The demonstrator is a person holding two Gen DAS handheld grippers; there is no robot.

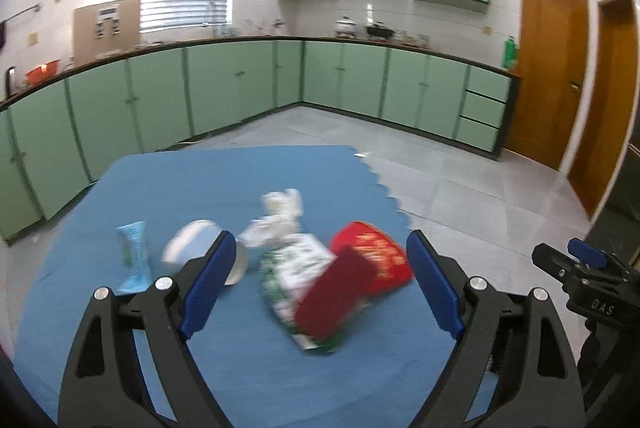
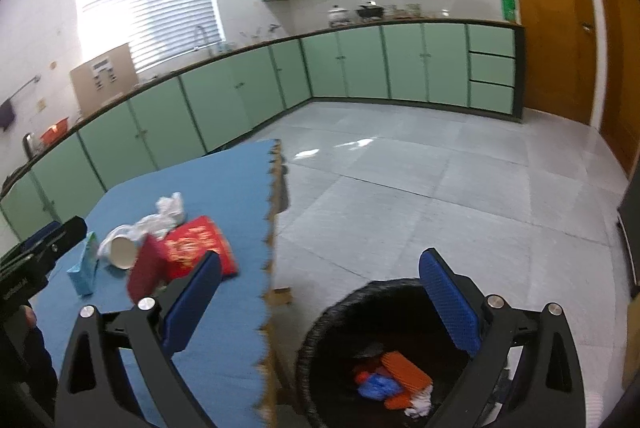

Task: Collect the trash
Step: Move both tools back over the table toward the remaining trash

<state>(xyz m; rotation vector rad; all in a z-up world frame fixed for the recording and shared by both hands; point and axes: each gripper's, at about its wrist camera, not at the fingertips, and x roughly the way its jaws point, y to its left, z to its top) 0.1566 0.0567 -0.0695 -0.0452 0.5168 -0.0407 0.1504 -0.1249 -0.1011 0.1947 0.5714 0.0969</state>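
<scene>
Left gripper (image 1: 320, 284): jaws spread wide, nothing between them, hovering over the blue mat (image 1: 224, 180) at the bottom of the left wrist view. Trash lies in a loose cluster at the centre of that frame. A red packet (image 1: 376, 260) sits right of centre; a dark red card (image 1: 332, 300) leans against its left side, overlapping a green-and-white wrapper (image 1: 288, 268) below centre. Crumpled white paper (image 1: 280, 216) lies above the wrapper. A white cup (image 1: 196, 244) lies on its side left of centre, partly behind the left blue finger pad. A light blue pouch (image 1: 134, 256) stands further left, apart from the cup. The items are blurred; print cannot be read. Right gripper (image 2: 320, 302): jaws likewise spread wide and empty, at the bottom of the right wrist view. It hangs over a black bin (image 2: 320, 340) at lower centre right, standing on the grey tiled floor (image 2: 440, 188) just beside the mat's scalloped edge. Inside the bin lie orange, blue and white scraps (image 2: 394, 380); their nature cannot be determined. Green cabinets (image 2: 224, 100) run across the upper half of the frame, and a wooden door (image 2: 548, 16) stands at upper right.
</scene>
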